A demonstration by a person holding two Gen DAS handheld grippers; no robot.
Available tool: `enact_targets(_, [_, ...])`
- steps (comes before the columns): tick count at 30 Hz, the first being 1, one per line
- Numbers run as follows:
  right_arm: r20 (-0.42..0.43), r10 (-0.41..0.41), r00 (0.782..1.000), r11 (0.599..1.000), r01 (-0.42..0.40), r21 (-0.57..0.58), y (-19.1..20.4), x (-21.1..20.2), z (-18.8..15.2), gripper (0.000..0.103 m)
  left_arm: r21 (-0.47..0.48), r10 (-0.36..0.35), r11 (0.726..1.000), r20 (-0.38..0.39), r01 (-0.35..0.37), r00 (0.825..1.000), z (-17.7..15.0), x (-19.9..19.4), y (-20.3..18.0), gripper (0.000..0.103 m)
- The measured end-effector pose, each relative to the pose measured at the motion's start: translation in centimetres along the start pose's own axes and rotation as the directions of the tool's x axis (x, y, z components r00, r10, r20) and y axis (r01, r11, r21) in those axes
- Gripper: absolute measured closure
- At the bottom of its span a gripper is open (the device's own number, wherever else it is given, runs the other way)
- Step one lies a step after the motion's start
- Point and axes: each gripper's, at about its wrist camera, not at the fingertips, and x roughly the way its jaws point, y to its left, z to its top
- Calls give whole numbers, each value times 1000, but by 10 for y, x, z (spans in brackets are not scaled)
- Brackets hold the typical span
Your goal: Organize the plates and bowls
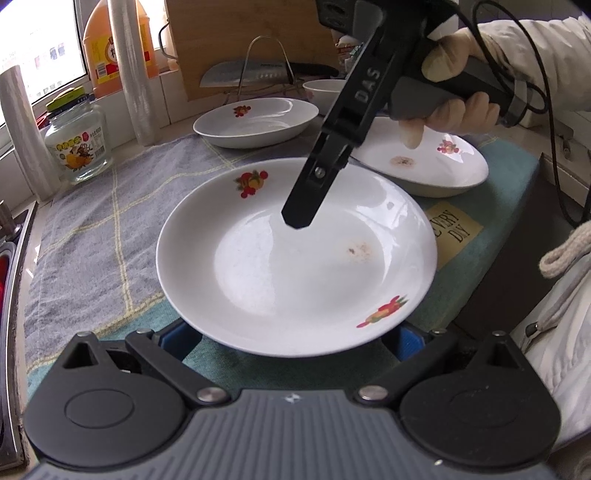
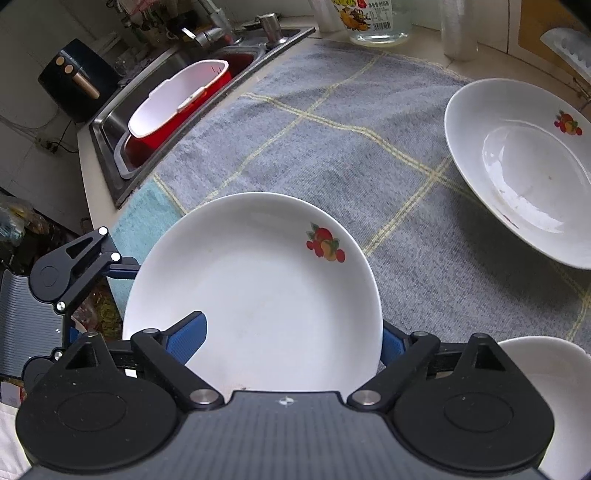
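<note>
Plate [image 1: 295, 266] glossy ceramic; towel [image 1: 103, 206] rough cloth.

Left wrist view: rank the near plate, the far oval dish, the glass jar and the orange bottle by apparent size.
1. Near plate, though nearness inflates it.
2. Far oval dish.
3-4. Orange bottle and glass jar look alike; unranked.

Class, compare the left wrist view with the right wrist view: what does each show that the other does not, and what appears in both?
Only the left wrist view shows the orange bottle, the knife on its rack and the stained plate. Only the right wrist view shows the sink with its red tub and the faucet. Both show the near plate, the far plate, the grey towel and the glass jar.
</note>
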Motion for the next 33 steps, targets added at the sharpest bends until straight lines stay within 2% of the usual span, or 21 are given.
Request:
enact_targets(12, [28, -6, 1000, 999, 7, -37, 11, -9, 20, 7, -13, 21, 1000, 18, -21, 1000, 8, -9, 16, 1])
enact_targets(33, [65, -8, 998, 993, 15, -117, 14, 29, 114, 7, -52, 95, 994, 19, -93, 995, 19, 9, 103, 1])
